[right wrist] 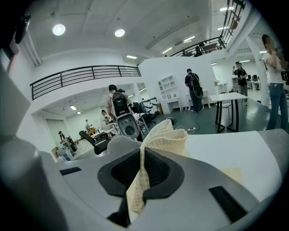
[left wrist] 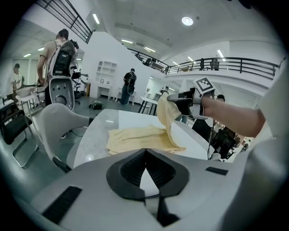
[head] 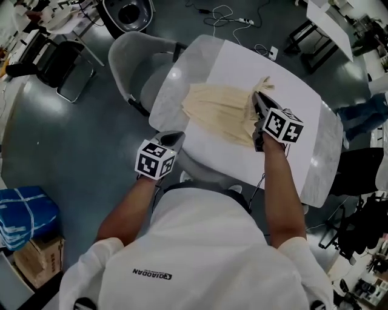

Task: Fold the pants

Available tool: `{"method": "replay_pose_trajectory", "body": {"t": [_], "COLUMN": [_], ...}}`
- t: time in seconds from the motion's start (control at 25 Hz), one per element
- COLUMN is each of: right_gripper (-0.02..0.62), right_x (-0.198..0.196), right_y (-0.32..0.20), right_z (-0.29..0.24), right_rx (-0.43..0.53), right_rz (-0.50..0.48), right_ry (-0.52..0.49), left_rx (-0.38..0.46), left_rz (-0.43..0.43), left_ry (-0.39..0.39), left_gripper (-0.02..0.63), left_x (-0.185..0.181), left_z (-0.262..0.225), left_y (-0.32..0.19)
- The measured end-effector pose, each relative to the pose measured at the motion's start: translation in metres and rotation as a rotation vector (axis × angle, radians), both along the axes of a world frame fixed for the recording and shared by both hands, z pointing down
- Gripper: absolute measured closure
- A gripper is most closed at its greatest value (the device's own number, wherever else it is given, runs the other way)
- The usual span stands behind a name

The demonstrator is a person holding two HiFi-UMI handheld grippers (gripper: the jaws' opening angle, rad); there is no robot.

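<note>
The pale yellow fabric pants (head: 219,109) lie on the white rounded-corner table (head: 294,91), spread mostly flat across the half that shows on the left of the head view. The cloth is soft and creased, with a fine woven check that shows up close in the right gripper view. One edge is raised off the tabletop. In the left gripper view it stands as a curved flap arching over the flat part, with a bunched end at the top.

The right gripper (head: 257,100) is clamped on that raised edge. In its own view the two dark pads pinch a strip of the cloth, which hangs down through them and puffs out above. The left gripper (head: 174,137) hovers at the near left corner of the table, apart from the pants. Its jaws are together with nothing between them, and only bare tabletop shows beyond them.

A grey moulded shell chair (head: 134,57) sits tight against the table's far left side, just beside the flat end of the pants. Near it on the dark floor stands a black folding chair (head: 65,68). White cables (head: 225,15) trail over the floor past the table's far end. A blue wrapped bundle (head: 24,212) rests on a brown cardboard box (head: 33,259) at the person's left. In the left gripper view a person with a backpack (left wrist: 58,52) stands behind another chair.
</note>
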State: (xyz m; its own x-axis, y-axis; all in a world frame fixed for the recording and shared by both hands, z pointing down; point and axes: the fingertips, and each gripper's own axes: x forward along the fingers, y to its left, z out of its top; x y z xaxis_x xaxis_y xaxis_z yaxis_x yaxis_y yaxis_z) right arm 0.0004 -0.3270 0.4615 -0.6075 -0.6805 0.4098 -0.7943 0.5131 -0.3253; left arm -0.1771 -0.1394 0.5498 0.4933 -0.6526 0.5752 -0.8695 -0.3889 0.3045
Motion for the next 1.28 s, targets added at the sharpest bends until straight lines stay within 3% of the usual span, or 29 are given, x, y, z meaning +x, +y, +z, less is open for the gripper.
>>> {"method": "replay_pose_trajectory", "body": {"t": [0.64,0.92,1.28], "right_gripper": [0.546,0.546,0.545], "right_x": [-0.166,-0.196,-0.209], "right_y": [-0.003,-0.01,-0.012], "right_z": [0.071,0.134,0.182], "right_rx": [-0.095,-0.226,-0.295], "right_rz": [-0.194,-0.16,-0.17], "right_ry": [0.129,0.133,0.178], "left_rx": [-0.052,-0.076,-0.11], "left_rz": [-0.135,-0.182,-0.219], "left_ry": [0.05,0.053,0.055], "left_gripper": [0.58,0.58,0.58], "left_x": [-0.068,-0.084,-0.097], "left_z": [0.027,0.032,0.043], "left_y": [0.026,0.045,0.047]}}
